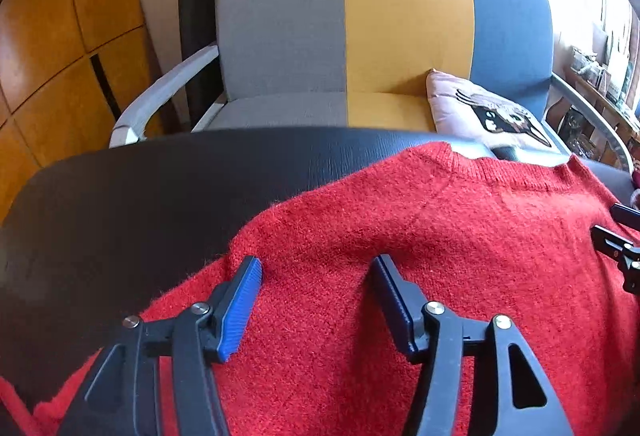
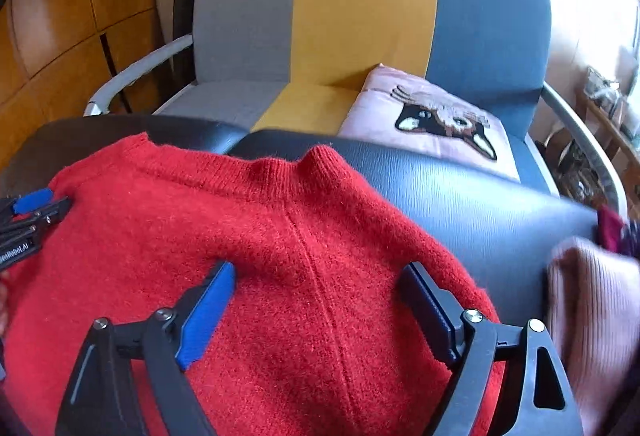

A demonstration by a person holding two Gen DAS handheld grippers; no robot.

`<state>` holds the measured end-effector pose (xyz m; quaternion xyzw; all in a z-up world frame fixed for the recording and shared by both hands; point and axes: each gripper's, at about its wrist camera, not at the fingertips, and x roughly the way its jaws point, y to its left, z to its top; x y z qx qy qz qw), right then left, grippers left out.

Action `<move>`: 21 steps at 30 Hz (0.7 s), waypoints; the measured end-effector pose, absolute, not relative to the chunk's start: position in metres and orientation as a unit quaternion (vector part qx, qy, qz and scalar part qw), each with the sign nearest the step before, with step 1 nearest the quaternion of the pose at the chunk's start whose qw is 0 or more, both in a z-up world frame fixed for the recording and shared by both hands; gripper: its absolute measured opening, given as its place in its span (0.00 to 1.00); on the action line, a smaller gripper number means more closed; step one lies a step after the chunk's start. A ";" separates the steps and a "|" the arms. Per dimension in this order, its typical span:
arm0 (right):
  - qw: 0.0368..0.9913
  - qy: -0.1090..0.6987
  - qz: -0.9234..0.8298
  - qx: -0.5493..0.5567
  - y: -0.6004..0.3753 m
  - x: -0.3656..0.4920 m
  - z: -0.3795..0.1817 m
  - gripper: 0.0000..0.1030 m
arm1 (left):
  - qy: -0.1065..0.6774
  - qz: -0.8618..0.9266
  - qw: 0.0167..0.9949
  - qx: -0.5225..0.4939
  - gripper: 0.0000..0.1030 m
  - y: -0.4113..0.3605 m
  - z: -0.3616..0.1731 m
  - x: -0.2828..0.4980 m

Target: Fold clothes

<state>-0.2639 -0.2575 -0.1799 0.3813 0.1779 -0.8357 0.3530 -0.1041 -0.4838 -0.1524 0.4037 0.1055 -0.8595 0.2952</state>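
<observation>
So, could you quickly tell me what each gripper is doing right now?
Left gripper: open, jaws apart over the red sweater, holding nothing.
Right gripper: open over the same sweater, holding nothing.

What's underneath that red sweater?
The red sweater lies spread on a dark, leather-like surface, which shows bare all around it. Whatever sits directly beneath the knit is covered, so I cannot tell if anything else is under there.

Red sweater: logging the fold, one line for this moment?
red sweater flat on black table | left gripper open | right gripper open | nothing held
</observation>
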 end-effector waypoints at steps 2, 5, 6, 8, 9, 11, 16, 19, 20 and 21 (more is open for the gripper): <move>0.361 0.184 -0.835 0.374 -0.269 -0.281 -0.182 0.88 | 0.108 -0.861 0.294 0.401 0.59 -0.490 -0.152 -0.111; 0.372 0.186 -0.830 0.372 -0.278 -0.304 -0.183 0.91 | 0.115 -0.863 0.290 0.397 0.59 -0.497 -0.152 -0.119; 0.377 0.186 -0.828 0.372 -0.281 -0.310 -0.183 0.93 | 0.118 -0.863 0.289 0.397 0.59 -0.499 -0.152 -0.120; 0.383 0.187 -0.824 0.373 -0.284 -0.319 -0.183 0.95 | 0.118 -0.864 0.289 0.395 0.59 -0.499 -0.152 -0.121; 0.386 0.187 -0.822 0.374 -0.285 -0.322 -0.183 0.96 | 0.118 -0.864 0.290 0.394 0.59 -0.499 -0.151 -0.120; 0.387 0.185 -0.822 0.375 -0.285 -0.322 -0.183 0.96 | 0.116 -0.863 0.293 0.396 0.59 -0.498 -0.150 -0.122; 0.355 0.264 -0.830 0.339 -0.291 -0.294 -0.168 0.85 | 0.156 -0.865 0.286 0.382 0.40 -0.492 -0.124 -0.098; 0.376 0.261 -0.829 0.321 -0.276 -0.257 -0.145 0.77 | 0.154 -0.881 0.281 0.347 0.40 -0.474 -0.101 -0.062; 0.387 0.253 -0.826 0.322 -0.268 -0.243 -0.139 0.77 | 0.157 -0.885 0.274 0.342 0.40 -0.464 -0.097 -0.046; 0.403 0.242 -0.819 0.329 -0.257 -0.227 -0.135 0.77 | 0.159 -0.889 0.268 0.336 0.40 -0.455 -0.093 -0.030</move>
